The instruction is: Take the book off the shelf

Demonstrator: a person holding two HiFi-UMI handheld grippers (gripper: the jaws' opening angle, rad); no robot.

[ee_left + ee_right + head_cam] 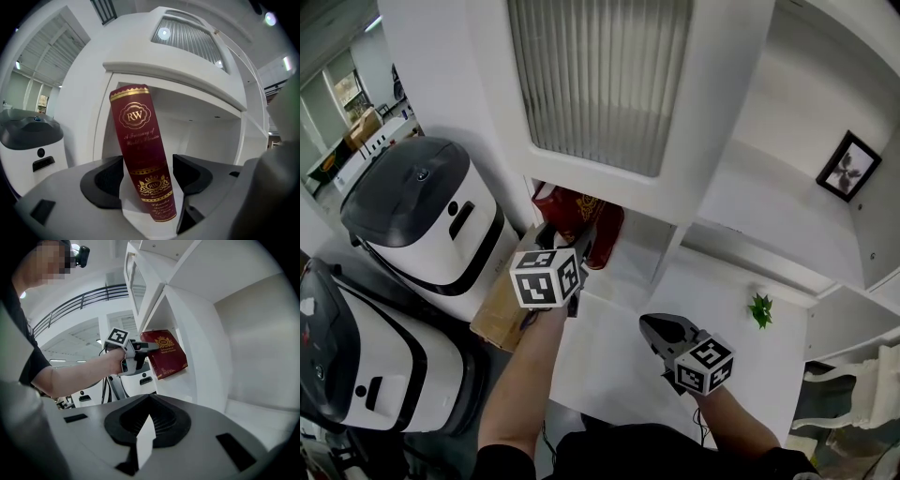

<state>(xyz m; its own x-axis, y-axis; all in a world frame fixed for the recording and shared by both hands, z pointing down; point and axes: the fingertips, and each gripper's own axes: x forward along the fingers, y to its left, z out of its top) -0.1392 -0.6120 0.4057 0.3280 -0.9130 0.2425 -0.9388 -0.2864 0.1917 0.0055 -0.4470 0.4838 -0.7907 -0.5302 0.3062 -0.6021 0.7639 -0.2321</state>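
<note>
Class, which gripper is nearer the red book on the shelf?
Left. The left gripper is at the red book, open jaws either side of its spine; the right gripper, shut, hangs apart to its right.

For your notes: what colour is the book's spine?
The spine is dark red with gold; left gripper view.

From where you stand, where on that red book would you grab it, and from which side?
Grip the spine's lower half, coming straight in from the front of the shelf. The red book leans tilted with its narrow spine facing out, and the left gripper, jaws open, straddles it.
</note>
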